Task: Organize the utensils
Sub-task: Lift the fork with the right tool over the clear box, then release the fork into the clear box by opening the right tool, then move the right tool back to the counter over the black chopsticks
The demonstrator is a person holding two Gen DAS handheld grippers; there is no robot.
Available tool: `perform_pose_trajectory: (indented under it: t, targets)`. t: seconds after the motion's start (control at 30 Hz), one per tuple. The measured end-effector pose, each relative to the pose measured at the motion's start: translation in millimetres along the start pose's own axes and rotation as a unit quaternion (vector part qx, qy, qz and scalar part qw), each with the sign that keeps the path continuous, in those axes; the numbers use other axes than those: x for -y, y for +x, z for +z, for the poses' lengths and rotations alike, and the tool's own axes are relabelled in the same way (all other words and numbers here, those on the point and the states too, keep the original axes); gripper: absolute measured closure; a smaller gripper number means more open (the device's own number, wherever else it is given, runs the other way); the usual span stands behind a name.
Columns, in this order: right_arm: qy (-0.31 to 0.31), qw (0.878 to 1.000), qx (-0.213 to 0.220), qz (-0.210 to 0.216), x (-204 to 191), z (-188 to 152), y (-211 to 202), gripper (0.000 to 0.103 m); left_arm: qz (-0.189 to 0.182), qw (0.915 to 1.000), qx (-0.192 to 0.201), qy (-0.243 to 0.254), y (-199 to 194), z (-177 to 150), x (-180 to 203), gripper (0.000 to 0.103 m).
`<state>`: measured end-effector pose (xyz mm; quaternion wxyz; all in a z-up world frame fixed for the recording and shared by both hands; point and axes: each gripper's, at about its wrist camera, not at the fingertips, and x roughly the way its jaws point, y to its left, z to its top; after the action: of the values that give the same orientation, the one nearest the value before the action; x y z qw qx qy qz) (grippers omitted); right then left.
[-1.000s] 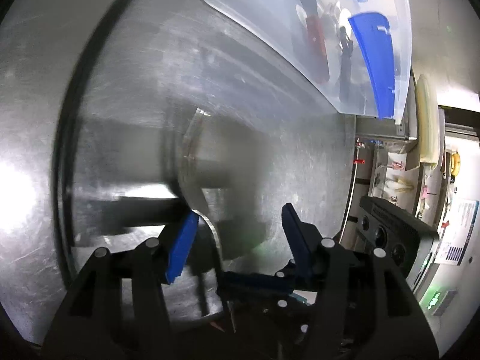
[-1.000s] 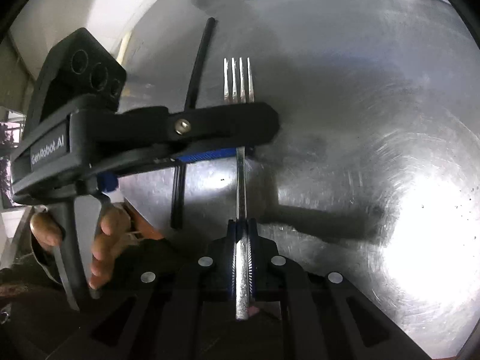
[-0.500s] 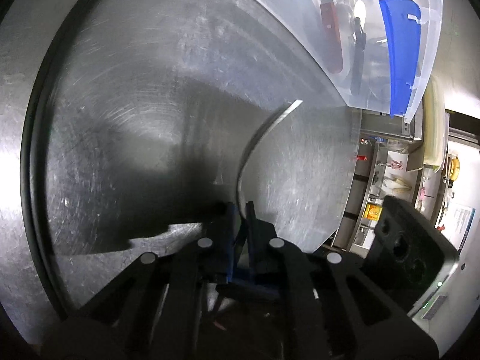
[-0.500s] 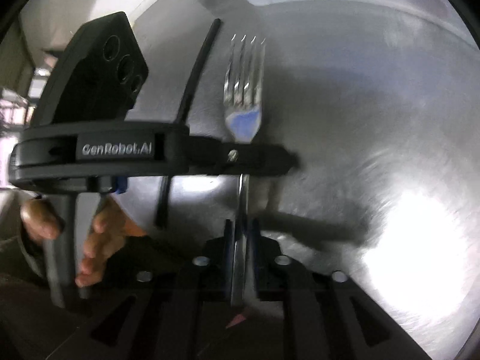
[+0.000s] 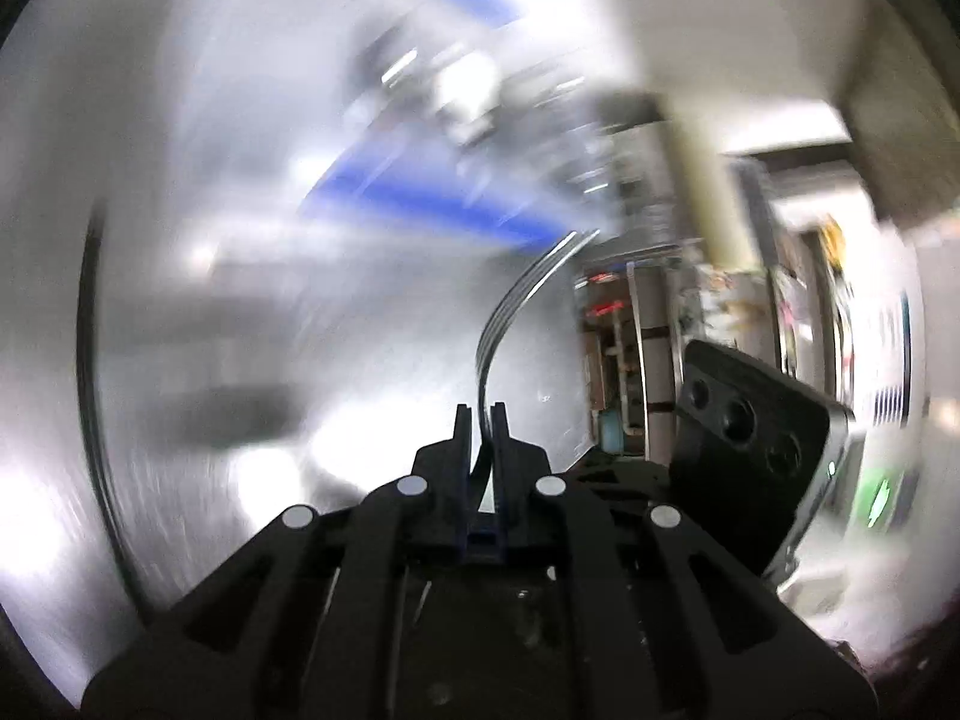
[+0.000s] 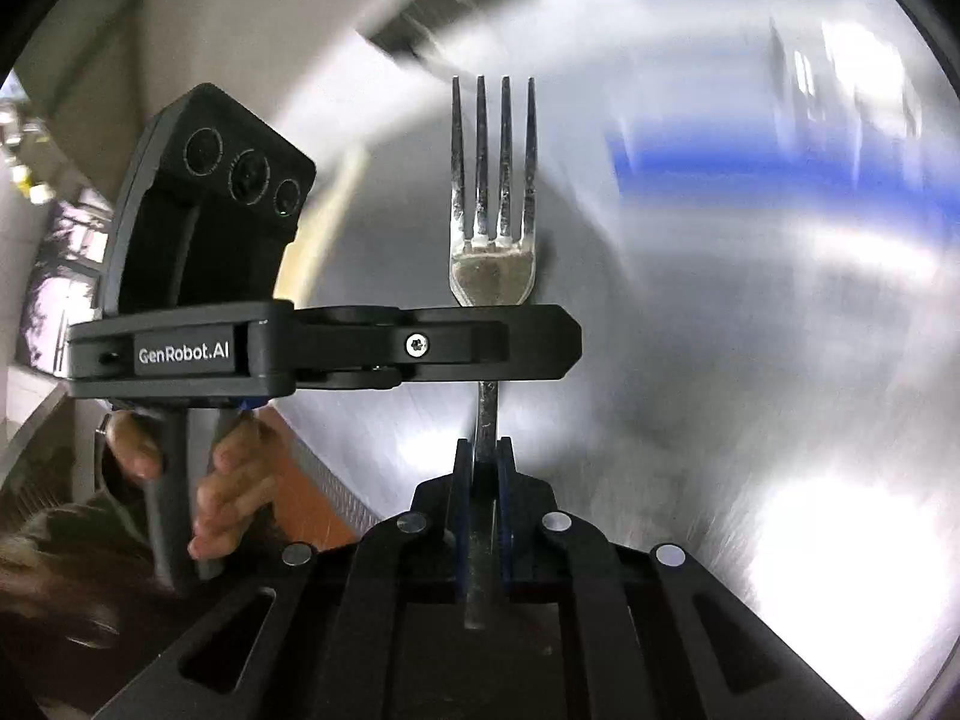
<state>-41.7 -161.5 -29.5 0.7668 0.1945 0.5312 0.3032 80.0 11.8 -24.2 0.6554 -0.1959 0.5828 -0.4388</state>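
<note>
— Counting the cutlery first: how many pieces?

— One. A single silver metal fork (image 6: 492,228) with four tines, all pointing away from the right wrist camera. I see no second utensil sharply enough to name.

— And who has hold of it?

— Both tools. The right gripper (image 6: 480,450) is clenched on the fork's flat handle, which runs back between its two blue-lined fingers. Its jaws have just been closing, with that handle between them. The left gripper (image 6: 558,339) comes in from the side and crosses the fork at its neck, just under the bowl of the tines, pinched tight there.

— Does the left wrist view agree?

— Yes. There the two fingers stand nearly together with the fork seen edge-on, curving up and away from them.

— Where is the fork over the worktop?

— Over the brushed steel worktop (image 6: 750,420), nearer its left edge than its middle in the right wrist view. Whether it touches the steel I cannot tell; the surface behind is smeared.

— Anything else countable?

— One bare hand (image 6: 228,480), wrapped round the left gripper's handle. Two black camera blocks, one per tool, with three round lenses each (image 6: 246,171). Blue streaks (image 6: 750,162) lie beyond the fork, too blurred to identify.
</note>
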Motion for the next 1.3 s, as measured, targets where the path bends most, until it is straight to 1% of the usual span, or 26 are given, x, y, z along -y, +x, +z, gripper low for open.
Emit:
perform_pose_trajectory:
  t: [0.07,0.1,0.17,0.2,0.23,0.3,0.33,0.4,0.43,0.47,0.57,0.63,0.7,0.8,0.83,0.9,0.93,0.97,1.0,1.03,1.07,1.13,1.17,1.2,1.23,1.3]
  targets:
    - [-0.026,0.999,0.031,-0.013,-8,32,-27,0.095,0.01,0.9987,0.017,0.046,-13,33,28,0.098]
    - [-0.036,0.998,0.041,-0.023,-9,45,-35,0.095,0.026,0.9967,0.029,0.072,-18,60,45,0.098]
    - [-0.053,0.994,0.065,-0.067,-8,89,-51,0.094,0.051,0.9942,0.04,0.086,-17,103,59,0.098]
    - [-0.066,0.991,0.067,-0.095,-6,116,-54,0.094,0.058,0.9939,0.038,0.086,-13,125,63,0.098]
    - [-0.059,0.99,0.069,-0.107,1,132,-51,0.094,0.061,0.9945,0.034,0.078,-5,154,61,0.098]
    - [-0.056,0.988,0.053,-0.132,14,162,-41,0.094,0.082,0.9945,0.02,0.062,12,188,51,0.098]
    - [-0.039,0.989,0.042,-0.135,28,180,-32,0.094,0.092,0.994,0.013,0.058,18,199,41,0.098]
    - [-0.017,0.99,0.019,-0.139,51,197,-11,0.094,0.118,0.9923,-0.005,0.037,43,220,18,0.098]
    - [0.005,0.99,0.0,-0.14,70,207,5,0.094,0.125,0.9916,-0.018,0.024,58,229,4,0.098]
    - [0.013,0.989,-0.011,-0.144,78,201,19,0.094,0.127,0.9915,-0.03,0.01,69,234,-8,0.098]
    - [0.05,0.987,-0.055,-0.142,120,212,50,0.094,0.132,0.9883,-0.068,-0.036,103,242,-52,0.098]
    - [0.073,0.984,-0.084,-0.138,142,220,69,0.094,0.14,0.984,-0.091,-0.062,121,240,-79,0.098]
    - [0.085,0.979,-0.114,-0.147,158,221,88,0.093,0.153,0.9788,-0.111,-0.079,136,237,-97,0.098]
    - [0.099,0.97,-0.155,-0.161,176,222,112,0.094,0.19,0.9644,-0.149,-0.108,153,229,-121,0.098]
    - [0.102,0.967,-0.164,-0.166,182,221,118,0.094,0.21,0.9572,-0.159,-0.119,157,227,-129,0.098]
    - [0.125,0.963,-0.176,-0.163,193,217,124,0.094,0.207,0.957,-0.156,-0.129,154,226,-134,0.097]
    - [0.132,0.962,-0.178,-0.161,196,217,123,0.094,0.214,0.9563,-0.156,-0.123,153,228,-133,0.097]
    - [0.133,0.961,-0.178,-0.163,198,215,122,0.088,0.228,0.9547,-0.154,-0.113,150,228,-130,0.094]
    - [0.133,0.962,-0.174,-0.165,197,215,117,0.085,0.24,0.9554,-0.143,-0.096,145,228,-123,0.09]
    - [0.13,0.965,-0.162,-0.159,192,215,106,0.077,0.236,0.9593,-0.131,-0.082,139,229,-113,0.078]
    - [0.121,0.969,-0.148,-0.154,185,215,94,0.07,0.227,0.9645,-0.118,-0.065,131,228,-102,0.071]
    - [0.078,0.979,-0.098,-0.163,154,212,56,0.062,0.213,0.9735,-0.083,-0.015,105,221,-70,0.033]
    - [0.06,0.981,-0.074,-0.169,139,208,38,0.062,0.221,0.9728,-0.067,0.017,91,217,-53,0.032]
    - [0.044,0.983,-0.051,-0.169,123,202,21,0.062,0.237,0.969,-0.049,0.051,74,209,-31,0.032]
    - [0.025,0.986,-0.025,-0.164,101,191,1,0.062,0.237,0.9686,-0.038,0.065,61,204,-20,0.032]
    - [-0.005,0.989,0.013,-0.147,63,165,-25,0.056,0.199,0.9768,-0.005,0.079,25,193,1,0.032]
